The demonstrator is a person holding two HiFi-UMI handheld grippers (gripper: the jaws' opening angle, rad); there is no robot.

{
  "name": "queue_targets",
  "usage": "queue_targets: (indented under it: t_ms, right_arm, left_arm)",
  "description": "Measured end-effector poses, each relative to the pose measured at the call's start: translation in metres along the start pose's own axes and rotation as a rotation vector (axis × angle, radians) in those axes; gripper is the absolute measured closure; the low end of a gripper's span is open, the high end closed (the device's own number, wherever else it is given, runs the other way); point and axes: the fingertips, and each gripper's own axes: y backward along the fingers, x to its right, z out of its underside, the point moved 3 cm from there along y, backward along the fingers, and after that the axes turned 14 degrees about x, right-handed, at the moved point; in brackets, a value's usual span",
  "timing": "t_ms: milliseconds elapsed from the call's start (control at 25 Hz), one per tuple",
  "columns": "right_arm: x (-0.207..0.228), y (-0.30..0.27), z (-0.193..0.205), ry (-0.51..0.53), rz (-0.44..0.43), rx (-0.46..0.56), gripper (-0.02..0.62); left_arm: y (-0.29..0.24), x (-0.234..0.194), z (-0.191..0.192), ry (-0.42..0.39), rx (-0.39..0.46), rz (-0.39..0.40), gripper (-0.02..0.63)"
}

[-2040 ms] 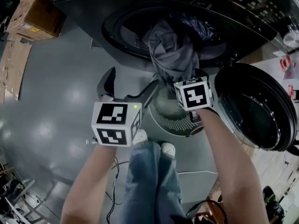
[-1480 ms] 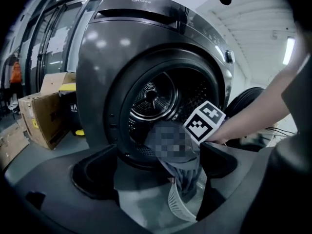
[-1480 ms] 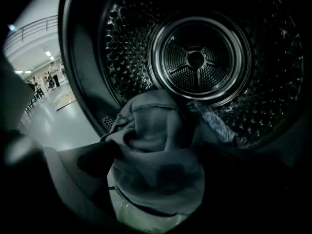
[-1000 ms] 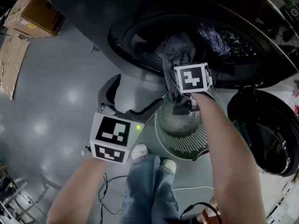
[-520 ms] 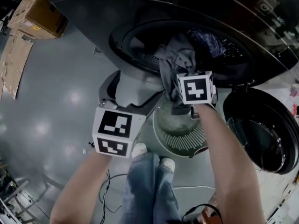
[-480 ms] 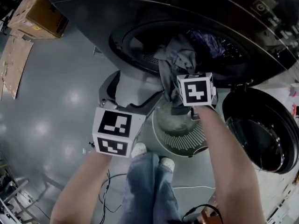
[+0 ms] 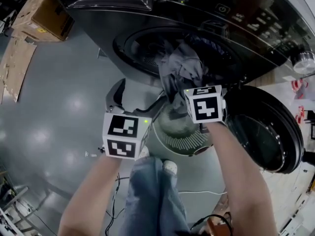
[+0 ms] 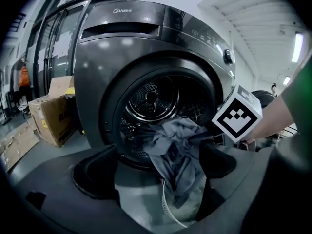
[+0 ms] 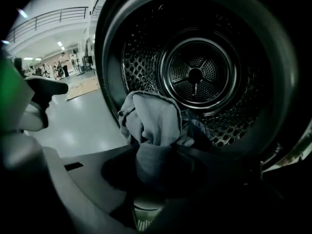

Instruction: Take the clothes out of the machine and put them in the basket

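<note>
Grey garment (image 7: 181, 73) hanging out of the machine (image 7: 147, 26), pinched tight in right tongs (image 7: 183, 102) freshly squeezed shut on it, basket (image 7: 183, 142) just below them. Left tongs (image 7: 138, 100) alongside, spread wide, holding nothing.

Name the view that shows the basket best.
Head view: the basket shows from above, rim and slatted wall. Left gripper view shows only a rim arc below the garment; right gripper view only a slatted sliver at the bottom.

Brightness: dim, cool grey throughout.
Source: ceiling strip light (image 8: 296, 47), upper right.
Glare: soft patches on floor (image 7: 74, 102) and machine (image 8: 122, 48) front.
Edges: heavy fisheye bend, black corners in both gripper views.
Focus: nearest foreground soft, murky.
</note>
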Motion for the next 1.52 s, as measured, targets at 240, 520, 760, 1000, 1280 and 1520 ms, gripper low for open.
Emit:
queue_targets:
  t_ms: [240,520,760,1000,1280,1520]
  right_arm:
    - [0.003,0.046,-0.012,0.022,-0.035,0.036,0.473]
    - [-0.001,0.095,-0.006,0.043,-0.088,0.047,0.474]
    - [-0.01,0.113,0.025,0.042,-0.144,-0.04,0.472]
    - [-0.02,0.113,0.068,-0.084,-0.218,-0.294,0.472]
    - [-0.038,0.131,0.126,-0.201,-0.327,-0.668,0.472]
    - [-0.043,0.148,0.169,-0.179,-0.327,-0.832,0.469]
  left_arm:
    - [0.013,0.015,-0.017,0.007,0.014,-0.023,0.086]
    - [0.029,0.032,-0.024,0.027,0.014,-0.043,0.092]
    - [0.037,0.036,-0.021,0.038,0.014,-0.06,0.097]
    - [0.042,0.036,-0.02,0.033,0.018,-0.064,0.101]
    - [0.048,0.042,-0.008,0.042,-0.004,-0.054,0.106]
    - [0.049,0.046,0.008,0.047,-0.033,-0.036,0.109]
